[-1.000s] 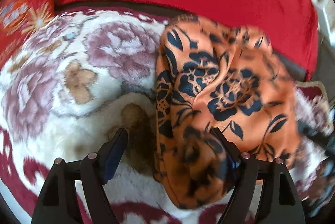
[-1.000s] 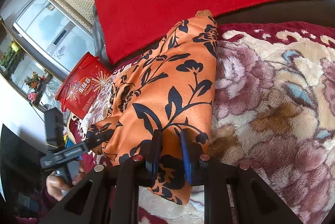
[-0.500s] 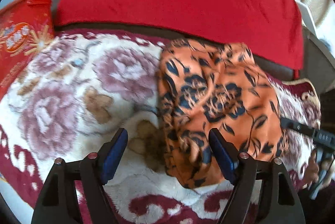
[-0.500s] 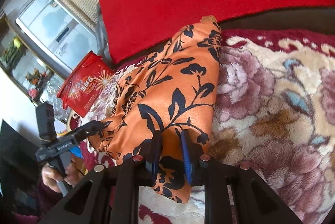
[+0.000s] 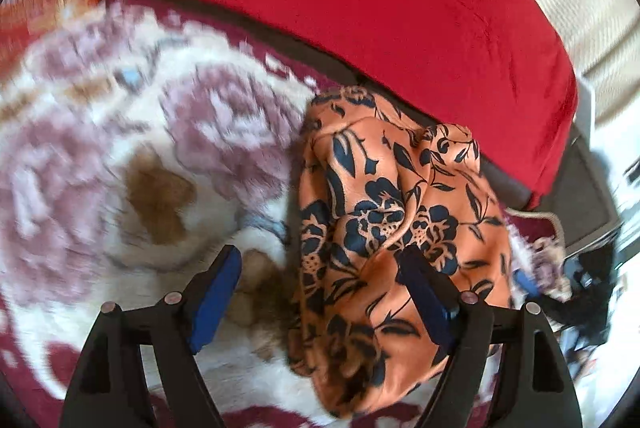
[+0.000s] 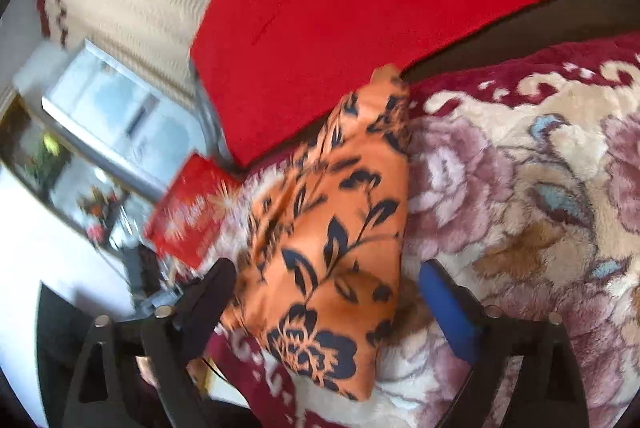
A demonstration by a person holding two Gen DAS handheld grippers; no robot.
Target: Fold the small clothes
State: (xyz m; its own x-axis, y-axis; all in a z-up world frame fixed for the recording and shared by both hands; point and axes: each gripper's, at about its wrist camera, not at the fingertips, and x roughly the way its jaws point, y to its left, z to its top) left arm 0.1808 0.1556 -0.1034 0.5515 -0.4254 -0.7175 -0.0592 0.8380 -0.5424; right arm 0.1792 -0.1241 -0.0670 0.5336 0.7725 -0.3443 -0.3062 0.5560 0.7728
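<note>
Opening, both tongs: right tongs (image 6: 326,294) astride cloth (image 6: 332,256), pads clear; left tongs (image 5: 320,280) holding nothing. Red bag (image 6: 192,211) print blurred, unreadable.

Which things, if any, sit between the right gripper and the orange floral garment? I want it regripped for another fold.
Nothing visible does. The right gripper, its jaws opening, already straddles the orange floral garment, which lies on the floral blanket.
</note>
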